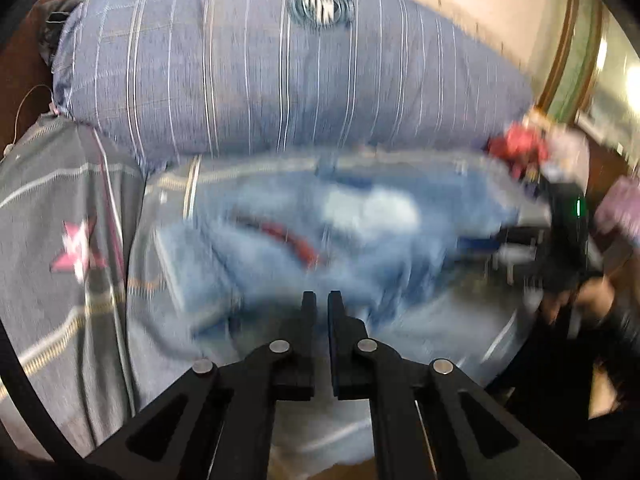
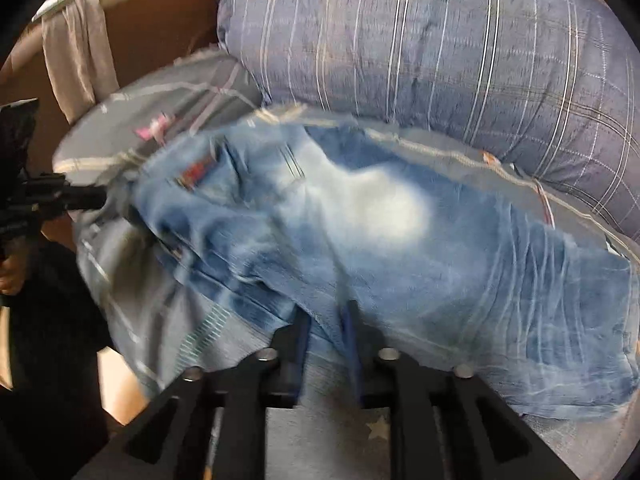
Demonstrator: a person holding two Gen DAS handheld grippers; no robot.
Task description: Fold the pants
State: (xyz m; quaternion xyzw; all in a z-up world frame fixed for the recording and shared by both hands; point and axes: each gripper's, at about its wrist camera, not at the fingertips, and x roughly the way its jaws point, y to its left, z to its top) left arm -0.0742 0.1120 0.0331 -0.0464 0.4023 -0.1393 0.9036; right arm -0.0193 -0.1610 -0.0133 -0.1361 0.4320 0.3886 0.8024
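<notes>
The pale blue jeans [image 2: 360, 232] lie crumpled on the grey bedsheet [image 2: 132, 280] just in front of the big blue striped pillow [image 2: 420, 60], their faded white patch turned toward that pillow. The left gripper [image 1: 322, 300] hangs over the edge of the jeans farthest from the pillow, its 2 fingers drawn almost together with only a thin slit between them and nothing visibly caught there. The right gripper [image 2: 326, 320] sits on the same far edge, its 2 fingers set a little apart with a fold of denim between them.
</notes>
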